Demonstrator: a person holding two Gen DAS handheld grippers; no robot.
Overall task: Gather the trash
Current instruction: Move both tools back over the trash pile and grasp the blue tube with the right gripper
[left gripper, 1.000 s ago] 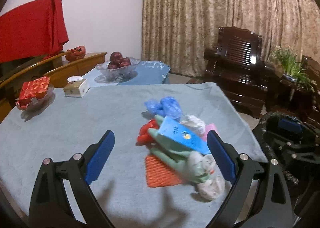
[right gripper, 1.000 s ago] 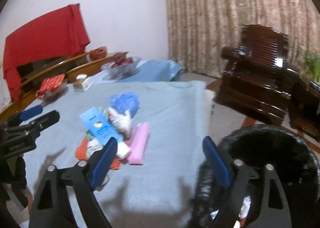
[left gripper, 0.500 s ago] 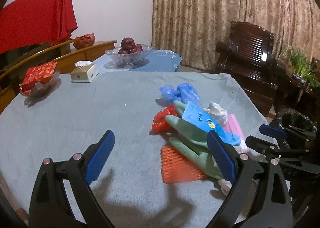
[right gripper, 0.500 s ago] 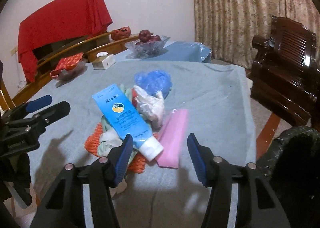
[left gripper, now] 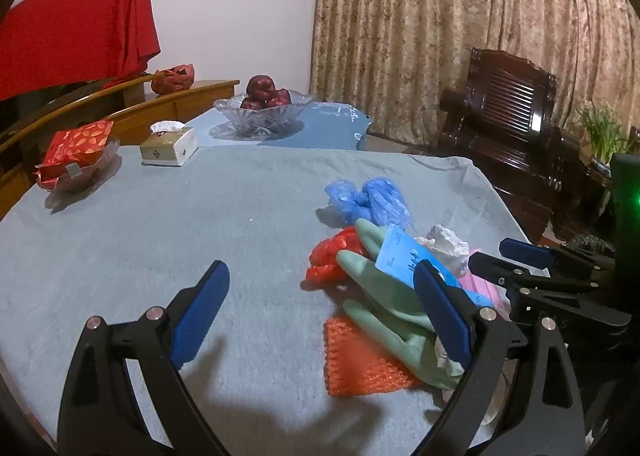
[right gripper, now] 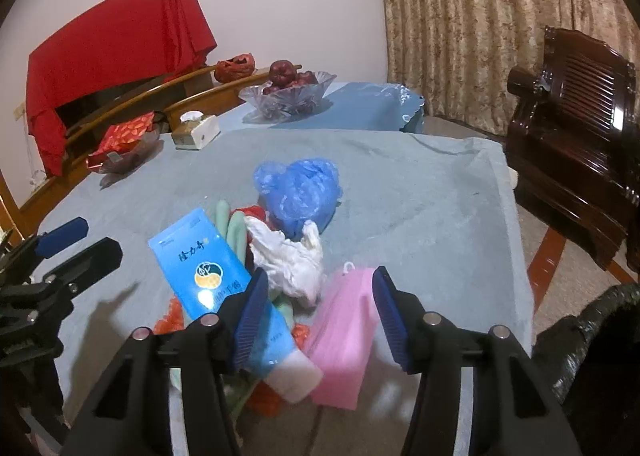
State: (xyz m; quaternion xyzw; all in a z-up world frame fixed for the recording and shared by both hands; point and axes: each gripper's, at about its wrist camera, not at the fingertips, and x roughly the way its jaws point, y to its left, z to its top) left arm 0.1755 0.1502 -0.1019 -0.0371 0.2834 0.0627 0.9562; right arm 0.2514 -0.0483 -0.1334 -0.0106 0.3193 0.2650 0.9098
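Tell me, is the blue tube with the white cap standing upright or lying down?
Lying down. The blue tube rests flat across the green glove, its white cap toward the camera.

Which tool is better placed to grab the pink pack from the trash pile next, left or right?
Right, most likely. The right tool brackets the pink pack, its jaws having just narrowed without touching it yet. The left tool stands wide open, with mostly bare cloth between its fingers, beside the green glove.
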